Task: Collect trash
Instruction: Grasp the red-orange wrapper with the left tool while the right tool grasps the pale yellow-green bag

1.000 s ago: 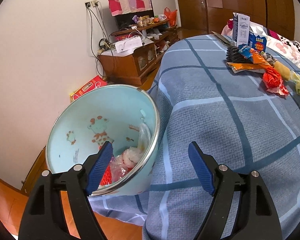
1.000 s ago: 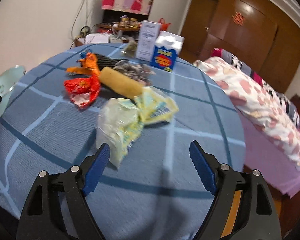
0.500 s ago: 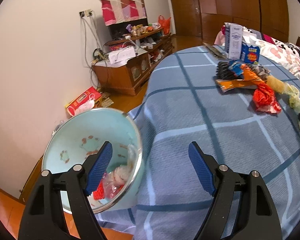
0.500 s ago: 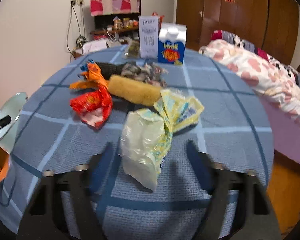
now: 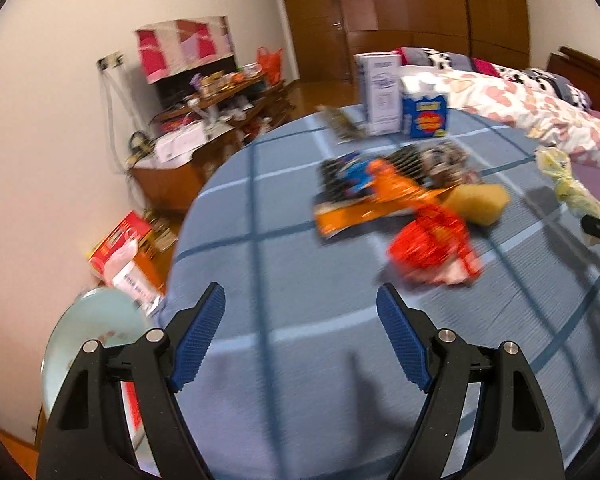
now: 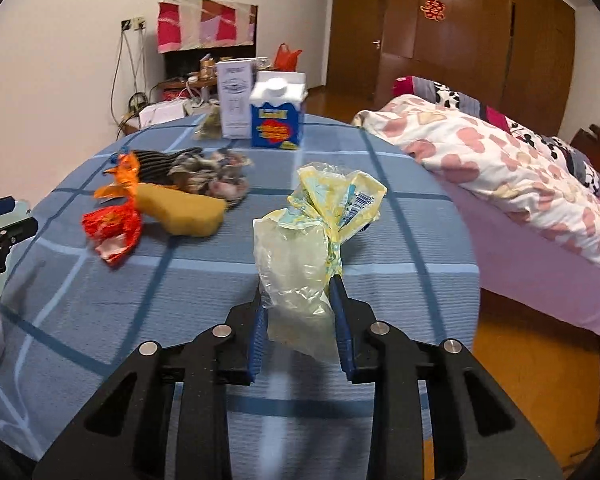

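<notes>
We are holding the right gripper [image 6: 298, 312] closed on the crumpled pale-yellow clear plastic bag [image 6: 300, 264], pinching its lower lobe between the blue pads while the knotted upper part stands up and away from us over the blue checked cloth-covered surface [image 6: 412, 240]. The bag's long axis is running almost straight ahead along the gripper fingers, so the grip is sitting on one end, and we judge the loose far end will swing when we are carrying it.

The relation that matters now is where the bin lies. The pale-green enamel basin [image 5: 88, 332] is sitting low off the left edge of the surface, just beside the left gripper [image 5: 300, 340], which is hanging with jaws spread wide and nothing between them. From the right gripper, that basin is lying well off to the left, across the whole surface.

The crinkled red foil wrapper [image 5: 432, 248], the orange snack packet [image 5: 364, 208] and the yellow sponge block [image 5: 476, 204] are lying ahead and right of the left gripper, nearer to it than to the bag-carrying one, so we judge the red wrapper is its likely next pick.
</notes>
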The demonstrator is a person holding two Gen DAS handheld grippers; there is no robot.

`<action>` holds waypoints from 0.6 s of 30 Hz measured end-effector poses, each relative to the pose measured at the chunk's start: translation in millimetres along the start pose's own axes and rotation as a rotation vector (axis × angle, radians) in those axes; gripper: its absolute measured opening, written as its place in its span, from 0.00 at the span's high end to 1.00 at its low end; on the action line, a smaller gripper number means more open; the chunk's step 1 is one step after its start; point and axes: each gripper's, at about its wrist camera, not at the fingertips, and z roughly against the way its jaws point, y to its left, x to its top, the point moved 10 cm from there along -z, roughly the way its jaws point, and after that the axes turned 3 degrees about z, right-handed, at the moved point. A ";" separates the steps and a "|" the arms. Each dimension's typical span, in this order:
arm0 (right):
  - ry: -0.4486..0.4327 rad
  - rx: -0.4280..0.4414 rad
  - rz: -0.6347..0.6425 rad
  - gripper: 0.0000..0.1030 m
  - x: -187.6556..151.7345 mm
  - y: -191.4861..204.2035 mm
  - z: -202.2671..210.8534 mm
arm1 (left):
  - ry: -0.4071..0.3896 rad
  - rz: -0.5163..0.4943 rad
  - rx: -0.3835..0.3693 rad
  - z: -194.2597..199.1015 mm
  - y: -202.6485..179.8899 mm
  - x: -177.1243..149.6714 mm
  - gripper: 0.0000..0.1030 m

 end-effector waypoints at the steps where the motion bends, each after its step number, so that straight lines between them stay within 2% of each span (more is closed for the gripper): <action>1: -0.003 -0.002 0.001 0.70 -0.5 -2.4 -1.4 | 0.000 -0.010 -0.008 -3.3 -9.3 5.3 0.25; 7: -0.017 -0.006 0.010 0.70 -1.6 -9.7 -10.2 | 0.026 -0.065 -0.067 -22.0 -56.6 19.6 0.25; 13: -0.027 0.010 -0.002 0.70 -1.2 -13.5 -12.4 | 0.089 -0.066 -0.104 -45.7 -79.9 16.1 0.26; 16: -0.039 0.027 0.008 0.70 1.2 -6.4 -9.9 | 0.119 -0.077 -0.141 -53.2 -87.8 11.6 0.50; 18: -0.044 0.037 0.010 0.70 2.8 -2.2 -9.1 | 0.152 -0.071 -0.187 -58.4 -92.7 6.6 0.81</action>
